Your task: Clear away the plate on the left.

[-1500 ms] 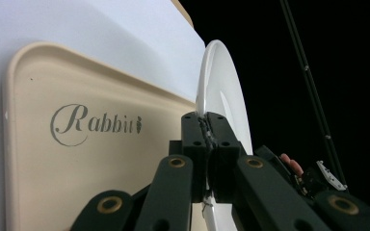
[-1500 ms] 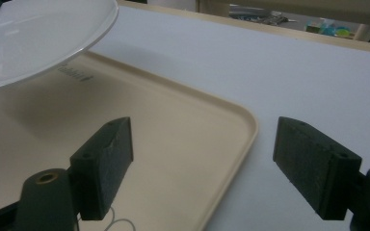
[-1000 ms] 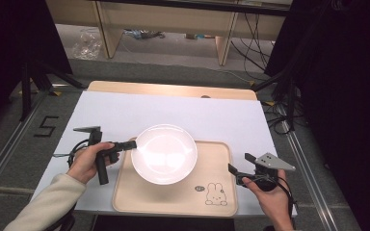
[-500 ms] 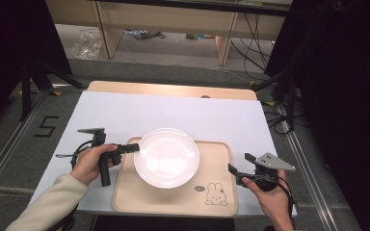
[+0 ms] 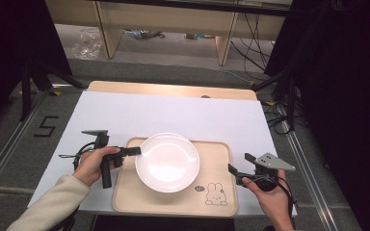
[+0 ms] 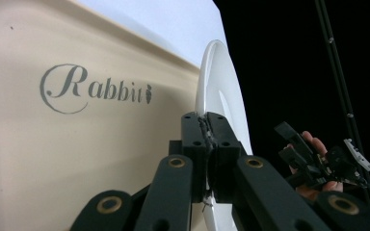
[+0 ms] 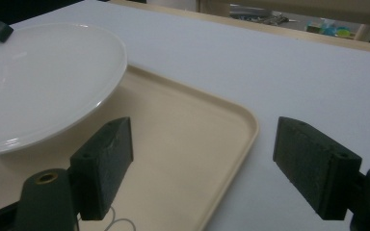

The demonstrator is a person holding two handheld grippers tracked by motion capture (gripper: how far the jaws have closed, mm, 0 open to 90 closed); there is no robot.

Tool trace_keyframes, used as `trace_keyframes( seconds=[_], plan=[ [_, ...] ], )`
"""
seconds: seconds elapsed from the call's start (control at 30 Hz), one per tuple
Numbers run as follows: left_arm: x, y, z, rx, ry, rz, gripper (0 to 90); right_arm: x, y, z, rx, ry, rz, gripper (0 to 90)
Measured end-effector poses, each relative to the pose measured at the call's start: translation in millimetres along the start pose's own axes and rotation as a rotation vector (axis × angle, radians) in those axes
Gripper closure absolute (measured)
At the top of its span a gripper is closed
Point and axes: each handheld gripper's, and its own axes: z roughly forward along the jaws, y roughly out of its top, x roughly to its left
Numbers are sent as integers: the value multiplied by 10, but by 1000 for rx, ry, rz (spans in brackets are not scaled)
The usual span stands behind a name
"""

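A white plate [image 5: 167, 161] lies over the middle of a beige tray [image 5: 217, 154] with a rabbit drawing. My left gripper [image 5: 135, 151] is shut on the plate's left rim; in the left gripper view the two jaws pinch the plate [image 6: 219, 96] edge-on, with the tray [image 6: 77, 144] behind it. My right gripper [image 5: 233, 173] stands open at the tray's right edge with nothing in it. In the right gripper view its pads [image 7: 103, 163] straddle the tray's rim [image 7: 241, 125], and the plate [image 7: 38, 82] sits slightly above the tray floor on this side.
The tray rests near the front of a white-covered table [image 5: 173, 115], whose wooden back edge [image 5: 173, 89] shows behind. Bare white surface lies beyond and to both sides of the tray. Cables [image 5: 279, 115] trail on the floor at the right.
The left gripper has lowered the plate toward the tray and shifted it slightly right and nearer the person. The right gripper has stayed in place, open.
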Motion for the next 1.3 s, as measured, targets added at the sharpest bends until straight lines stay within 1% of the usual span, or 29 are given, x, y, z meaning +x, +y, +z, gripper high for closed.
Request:
trace_keyframes(
  seconds=[0.07,0.13,0.2,0.23,0.27,0.33,0.37,0.4,0.43,0.47,0.57,0.67,0.7,0.77,0.8,0.87,0.9,0.97,1.0,1.03,1.07,1.13,1.17,1.2,1.23,1.27,1.3],
  plan=[
    [5,-3,7,3,2,-3,869,0,0,-1,1,0,0,226],
    [24,-18,30,13,23,-1,869,-3,-2,3,-3,-3,-6,226],
    [28,-24,38,14,29,2,867,-2,-2,3,-3,-1,-5,226],
    [30,-31,54,21,49,18,865,-2,-2,3,-4,-2,-7,226],
    [34,-37,62,23,55,25,860,0,0,-1,0,1,0,226],
    [38,-33,62,32,58,13,860,-1,-1,0,0,1,0,226],
    [36,-34,62,32,61,16,860,1,-4,10,-12,3,3,226],
    [36,-34,62,32,61,16,861,1,-4,10,-12,3,3,226],
    [32,-34,63,32,66,20,861,0,0,-1,1,2,0,226],
    [32,-34,65,31,68,23,861,2,-4,11,-13,2,3,226],
    [38,-34,70,32,74,27,861,1,-5,12,-13,3,3,226],
    [35,-36,76,39,95,47,865,2,-4,12,-12,3,3,226],
    [35,-36,78,42,97,59,865,2,-4,12,-12,3,3,226],
    [37,-34,80,46,98,63,867,-1,0,-2,9,4,-1,226],
    [42,-37,84,47,105,71,867,-1,-1,2,2,3,1,226],
    [44,-37,88,51,118,75,866,0,-2,4,2,3,0,226],
    [44,-37,88,51,118,75,866,0,-2,4,3,1,0,226],
    [60,-38,94,60,126,86,865,0,-2,3,2,3,0,226],
    [63,-43,101,56,131,88,864,0,-2,3,2,3,0,226],
    [66,-44,102,61,140,92,863,3,-10,27,-19,14,7,226],
    [69,-45,105,64,146,94,862,1,-13,35,-27,10,2,226],
    [82,-48,110,70,153,99,861,3,-9,27,-20,14,7,226],
    [87,-50,113,71,154,98,859,0,-13,35,-27,10,2,226],
    [87,-50,113,71,154,98,858,-1,-10,24,-16,4,-2,226],
    [121,-37,110,88,150,136,857,-5,-4,5,5,-1,-6,226],
    [92,-51,116,83,161,100,855,-2,-1,-1,11,3,0,226],
    [91,-53,120,82,169,109,852,-1,-3,5,3,2,0,226]
  ],
)
